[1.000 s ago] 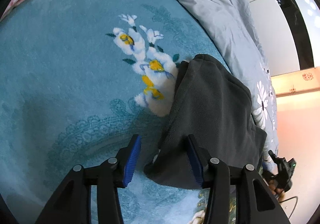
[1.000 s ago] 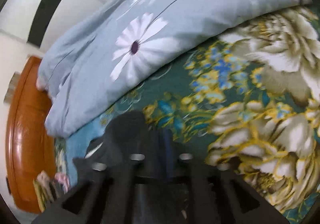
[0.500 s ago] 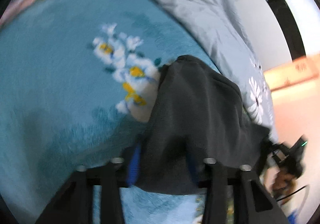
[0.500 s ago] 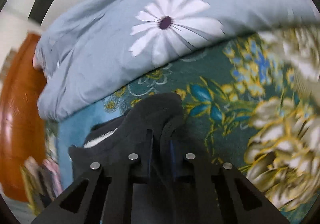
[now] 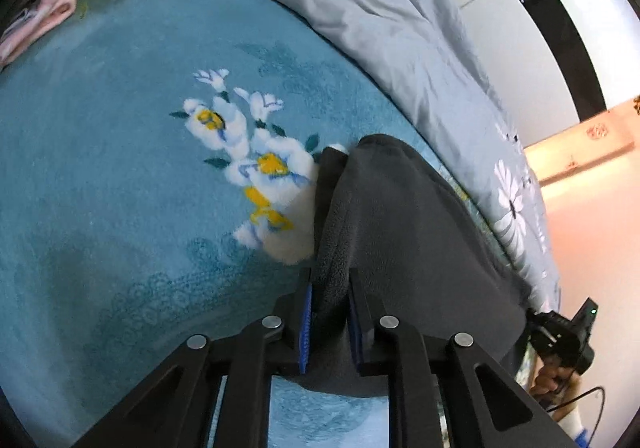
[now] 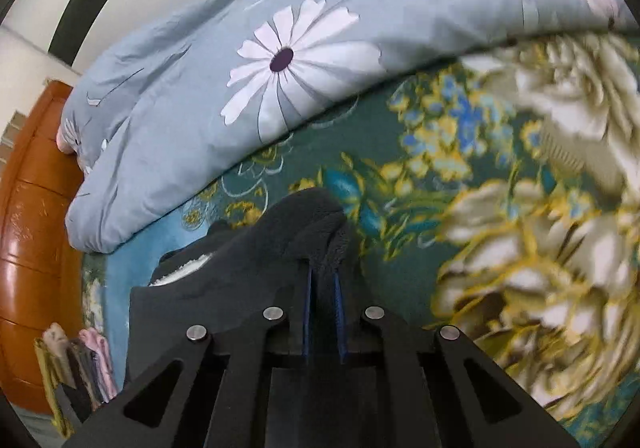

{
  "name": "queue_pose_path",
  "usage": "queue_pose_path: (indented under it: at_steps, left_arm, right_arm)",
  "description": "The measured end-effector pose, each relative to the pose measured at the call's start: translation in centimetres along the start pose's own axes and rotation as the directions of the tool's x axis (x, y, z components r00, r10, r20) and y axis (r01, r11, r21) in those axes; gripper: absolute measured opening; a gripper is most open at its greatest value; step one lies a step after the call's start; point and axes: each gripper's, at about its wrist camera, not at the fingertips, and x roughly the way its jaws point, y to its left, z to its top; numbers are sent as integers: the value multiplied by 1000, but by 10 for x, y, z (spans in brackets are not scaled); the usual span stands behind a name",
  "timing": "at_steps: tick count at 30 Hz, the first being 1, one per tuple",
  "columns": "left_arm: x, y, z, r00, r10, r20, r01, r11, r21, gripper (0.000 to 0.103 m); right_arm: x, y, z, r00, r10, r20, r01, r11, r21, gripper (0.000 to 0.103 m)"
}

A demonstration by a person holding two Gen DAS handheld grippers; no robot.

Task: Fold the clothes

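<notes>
Where teal floral blanket (image 5: pixel 120 208) spreads, grey daisy duvet (image 6: pixel 280 60) alongside, wooden headboard (image 6: pixel 32 248).

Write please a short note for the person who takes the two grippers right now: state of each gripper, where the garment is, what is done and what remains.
Left gripper: shut on an edge of the dark grey fleece garment, above the blue floral blanket.
Right gripper: shut on another edge of the same garment, over the green and yellow part of the blanket.
The garment hangs between both grippers, its far part draped toward the bed. The grey daisy duvet lies bunched behind it, apart from the work.
Done: both edges gripped.
Left: make the fold, lay it flat, release. How many folds are already made, the views do not show.
</notes>
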Motion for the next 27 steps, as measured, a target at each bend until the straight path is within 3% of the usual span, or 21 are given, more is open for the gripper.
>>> queue_pose_path:
  at_steps: [3,5,6,7,8,10,14,20,23,27]
  left_arm:
    - [-6,9,-2,999,-31,10,32,997,-76,30]
    - [-11,15,-4,999,-51,18,53,991,-126,46]
    - [-13,18,-4,998,-61,22,64,986,-151,63]
    - [-15,21,-5,997,-71,27,75,981,-176,72]
    - [-17,24,-6,996,-81,32,86,976,-201,73]
    - [-22,30,-7,994,-100,42,108,962,-250,76]
    - [-21,42,-11,990,-136,29,137,930,-340,81]
    - [-16,31,-28,971,-240,-22,216,908,-360,89]
    - [-13,22,-39,967,-251,-51,218,911,-350,95]
    - [3,10,-50,972,-206,-115,162,936,-311,96]
  right_arm:
    - [-2,6,2,1000,-15,-9,15,999,-35,14]
    - [-10,12,6,1000,-15,-6,14,998,-58,16]
    - [-16,15,7,1000,-6,1,6,998,-63,21]
    - [-23,16,6,1000,6,12,-6,998,-63,34]
    - [-29,13,2,1000,22,20,-21,998,-55,49]
    - [-40,3,-9,998,58,29,-57,998,-28,59]
    - [-51,-31,-42,992,125,-18,-123,989,83,62]
    - [-62,-80,-86,983,172,-56,-156,962,224,65]
    - [-65,-96,-106,970,237,-48,-214,934,285,83]
    - [-53,-98,-128,957,282,-76,-249,924,292,85]
